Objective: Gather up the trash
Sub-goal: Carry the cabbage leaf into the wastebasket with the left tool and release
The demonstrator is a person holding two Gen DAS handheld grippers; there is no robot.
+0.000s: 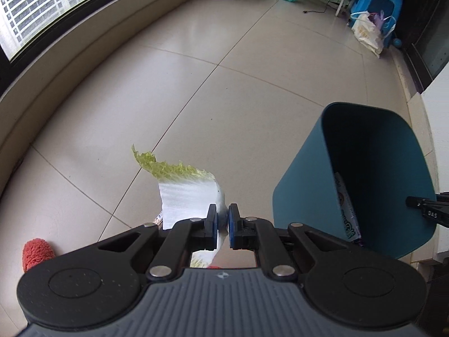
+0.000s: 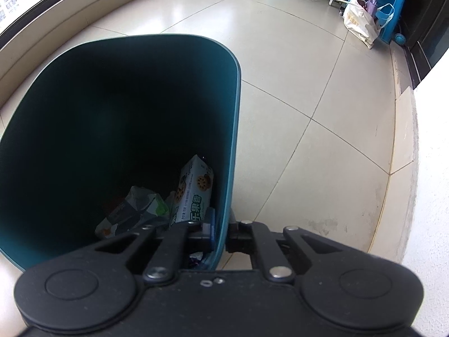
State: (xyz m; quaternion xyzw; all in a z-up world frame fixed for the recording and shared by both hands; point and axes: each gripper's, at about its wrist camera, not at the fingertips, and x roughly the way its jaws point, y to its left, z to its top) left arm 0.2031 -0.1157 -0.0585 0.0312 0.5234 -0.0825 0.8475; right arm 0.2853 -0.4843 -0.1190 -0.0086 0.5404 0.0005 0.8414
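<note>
1. The left claw [image 1: 222, 226] is pinched shut on a cabbage leaf [image 1: 190, 193]. The blue pads squeeze the white stalk part, and the green frilly edge sticks out past the tips. It is gripped by the thick stalk because that part is firm and will not tear like the thin green part.

2. The leaf hangs in the air above the floor [image 1: 224, 98], so it touches nothing else. It is beside the bin, not over it yet.

3. The right claw [image 2: 220, 231] is closed on the wall of the teal bin [image 2: 233, 140]. One finger is inside the bin and one is outside, so the thin wall sits between them. I think this is to keep the bin steady and tipped with its mouth toward the leaf.

4. The bin shows again in the left view [image 1: 303, 182], just to the right of the leaf. Its open top faces the claw, which makes dropping things in easy.

5. Trash already lies at the bottom: a cookie box [image 2: 193, 191] leaning on the wall and a crumpled wrapper [image 2: 134, 213] next to it. There may be more under them, but it is too dark to tell.

6. A red fuzzy thing [image 1: 36, 252] lies on the floor at the lower left. I cannot tell if it is trash.
</note>
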